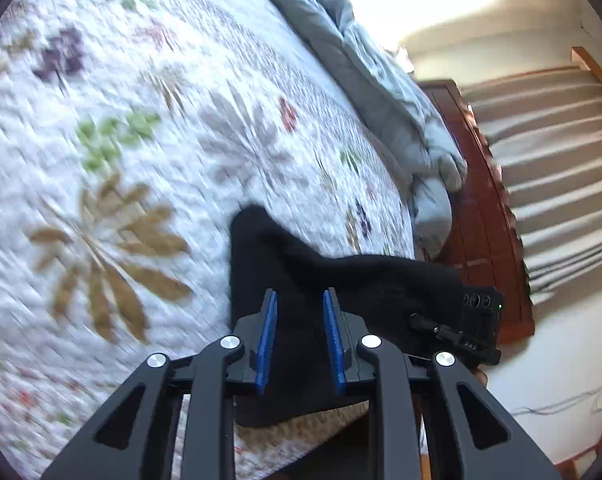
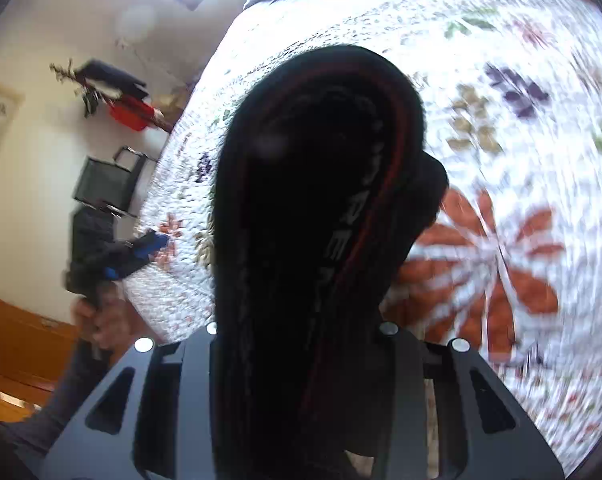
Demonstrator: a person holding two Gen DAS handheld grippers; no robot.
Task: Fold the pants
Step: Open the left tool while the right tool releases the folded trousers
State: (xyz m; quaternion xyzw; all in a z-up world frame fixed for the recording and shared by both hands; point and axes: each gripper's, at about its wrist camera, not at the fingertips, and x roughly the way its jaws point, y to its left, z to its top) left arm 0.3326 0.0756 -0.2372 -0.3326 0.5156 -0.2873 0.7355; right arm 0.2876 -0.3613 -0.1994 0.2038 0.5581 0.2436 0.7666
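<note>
The black pants (image 2: 301, 200), with a red stripe and white lettering along the side, hang lengthwise in front of the right wrist camera above the floral quilt (image 2: 501, 160). They cover my right gripper's fingers. Only its grey arms (image 2: 397, 364) show, closed in around the cloth. In the left wrist view the pants (image 1: 361, 280) stretch from the right tool's housing (image 1: 479, 316) across to my left gripper (image 1: 300, 294). Black cloth fills the narrow gap between its blue pads (image 1: 267, 340). From the right wrist view the left gripper (image 2: 157, 246) is blurred, with a hand (image 2: 101, 320) on its handle.
The quilt (image 1: 121, 140) covers the bed. A rumpled grey duvet (image 1: 381, 100) lies along its far edge, beside a dark wooden bed frame (image 1: 489, 220) and pleated curtains (image 1: 561, 160). Past the bed's side are a black frame (image 2: 105, 184), red and black things on the wall (image 2: 129, 116) and wooden furniture (image 2: 21, 340).
</note>
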